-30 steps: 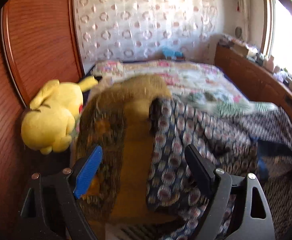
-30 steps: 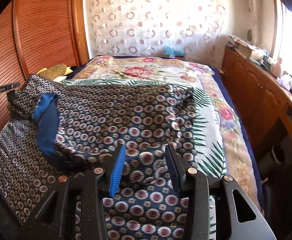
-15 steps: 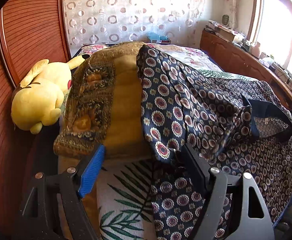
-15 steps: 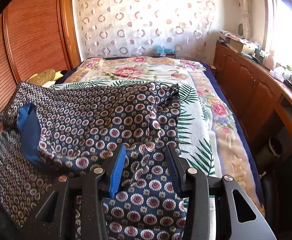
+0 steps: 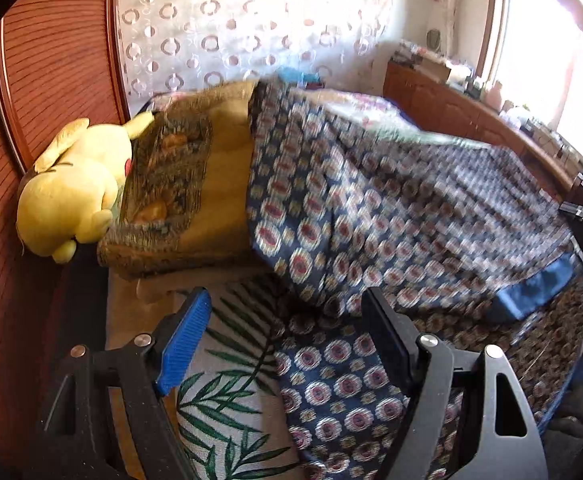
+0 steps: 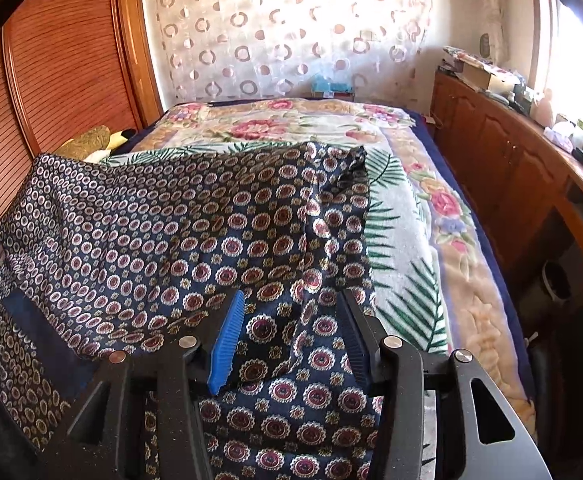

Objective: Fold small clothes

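Currently the navy garment printed with red-and-cream medallions lies spread across the bed, over a white blanket with green palm-leaf print; one part is doubled over the rest, with a plain blue band showing at its edge.

Left gripper: jaws spread wide, nothing between them, poised above the near edge of the garment and the leaf blanket. That view is motion-blurred over the cloth.

Right gripper: jaws apart, a raised wrinkle of the printed cloth between them; whether the pads touch the fabric I cannot tell.

Nearby but not involved: a yellow plush toy against the wooden panel, beside an ochre-and-brown patterned cloth.

Judgement: a fold is laid over and both tools look released, so this is a regrasp between folds. Next move calls for each gripper to find an edge or corner, close on one layer only, and lift evenly.
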Demonstrator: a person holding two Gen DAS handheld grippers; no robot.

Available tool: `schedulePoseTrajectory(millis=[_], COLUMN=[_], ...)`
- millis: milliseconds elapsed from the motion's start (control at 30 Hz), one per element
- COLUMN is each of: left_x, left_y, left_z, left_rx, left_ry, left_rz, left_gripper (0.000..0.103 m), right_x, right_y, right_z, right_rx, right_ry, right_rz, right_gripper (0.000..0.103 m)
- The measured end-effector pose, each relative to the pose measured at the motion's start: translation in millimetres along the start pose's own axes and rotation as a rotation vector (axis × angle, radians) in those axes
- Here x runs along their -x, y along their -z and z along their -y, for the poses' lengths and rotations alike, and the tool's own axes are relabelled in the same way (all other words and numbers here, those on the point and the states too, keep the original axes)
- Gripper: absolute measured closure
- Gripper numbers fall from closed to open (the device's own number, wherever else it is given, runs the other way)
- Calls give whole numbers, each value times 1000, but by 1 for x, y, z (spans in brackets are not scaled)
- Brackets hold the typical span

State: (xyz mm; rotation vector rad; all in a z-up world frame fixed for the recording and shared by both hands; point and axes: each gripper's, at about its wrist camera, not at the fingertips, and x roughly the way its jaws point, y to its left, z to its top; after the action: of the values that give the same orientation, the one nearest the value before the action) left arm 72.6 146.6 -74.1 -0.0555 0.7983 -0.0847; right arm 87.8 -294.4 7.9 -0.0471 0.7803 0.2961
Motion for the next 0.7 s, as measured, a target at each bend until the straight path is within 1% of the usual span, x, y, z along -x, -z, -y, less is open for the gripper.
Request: schedulePoseTrajectory(millis=[133,167,267,300,333,367,400,433,467,500,567,633,700], left_x=[9,8,-5,-11,-14,-18,-23,-25,-24,-22,-13,2,16], left_y=[-8,-10,-16,-17,-17,-17,-16,-15,-15,-14,-12,-12,-11], left_z=[2,2,-4,-8,-9,-11,-13,-14,-15,-13,-9,-1,5], left_rx=[28,31,61,83,91,101,113,123,126,120,103,75,65], left_ry=[34,30,10,11,16,32,51,54,58,62,63,58,65], left_rz=[63,67,48,38,34,25,9,3,11,21,49,87,111], left_gripper=[25,27,33,40,57,65,74,80,86,97,101,101,101], right_x=[-10,-12,-19,-20,-21,-21,-20,-19,-17,-12,0,17,30], right_y=[5,7,10,10,11,11,11,12,13,13,10,6,4], right_z=[-1,-1,-1,-1,-1,-1,-2,-3,-3,-4,-2,3,6], right_rx=[2,3,7,9,12,15,19,28,40,50,42,28,27], right_ry=[-2,-4,-15,-17,-26,-36,-43,-55,-66,-61,-70,-70,-66], right_rz=[-41,-50,-62,-60,-58,-55,-49,-42,-28,-5,38,91,123], right_gripper=[54,54,54,59,72,84,91,99,99,100,100,101,101])
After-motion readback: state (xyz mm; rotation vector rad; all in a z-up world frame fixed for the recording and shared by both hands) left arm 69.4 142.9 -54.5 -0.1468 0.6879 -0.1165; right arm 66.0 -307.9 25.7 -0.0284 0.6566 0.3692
